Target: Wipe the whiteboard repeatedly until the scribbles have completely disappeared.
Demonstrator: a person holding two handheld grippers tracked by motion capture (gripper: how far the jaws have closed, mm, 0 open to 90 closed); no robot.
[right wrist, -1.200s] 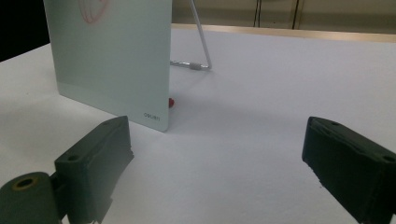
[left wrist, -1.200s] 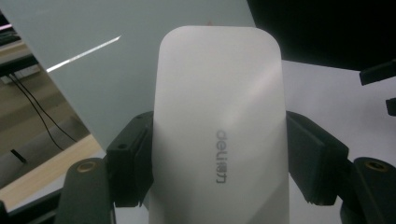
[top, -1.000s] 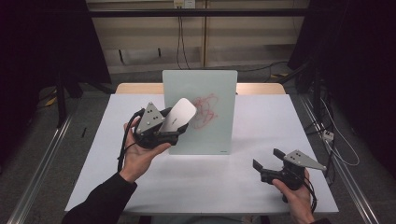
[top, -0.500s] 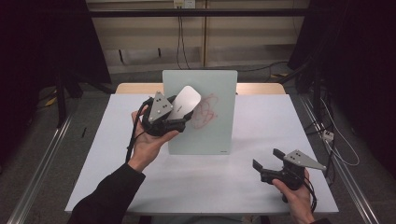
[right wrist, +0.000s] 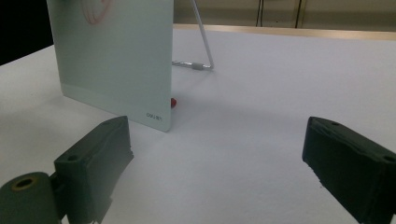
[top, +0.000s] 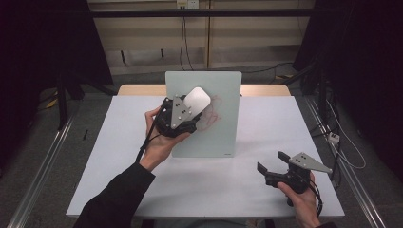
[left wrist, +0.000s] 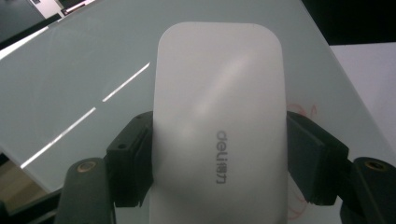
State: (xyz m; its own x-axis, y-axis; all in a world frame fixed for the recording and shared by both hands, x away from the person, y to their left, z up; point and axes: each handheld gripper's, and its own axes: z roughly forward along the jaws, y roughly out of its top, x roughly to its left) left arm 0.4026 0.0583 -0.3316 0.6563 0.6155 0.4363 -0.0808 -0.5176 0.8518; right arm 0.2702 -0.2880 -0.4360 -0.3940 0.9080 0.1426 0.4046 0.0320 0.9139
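Left gripper (top: pixel 190 111): jaws clamped on both sides of white eraser (left wrist: pixel 219 121), raised at upper left of board.
Right gripper (top: pixel 275 168): jaws wide apart, nothing between them, parked low on table at 4 o'clock from board.
Eraser: pad end toward glass, looks to be touching or just off it; contact hard to confirm.
Board (top: pixel 223 128): frosted glass whiteboard on wire stand (right wrist: pixel 203 51), upright at table centre, facing the person.
Red scribble (top: pixel 214 114): near board centre, at 3 o'clock from eraser, unwiped.
Progress: probably wiping; eraser gripped and brought up, most of the marks left.
Table (top: pixel 266 123): plain white top, wooden edge at 12.
Room: dark curtains at 9 and 3, pale wall and cables at 12, grey floor.
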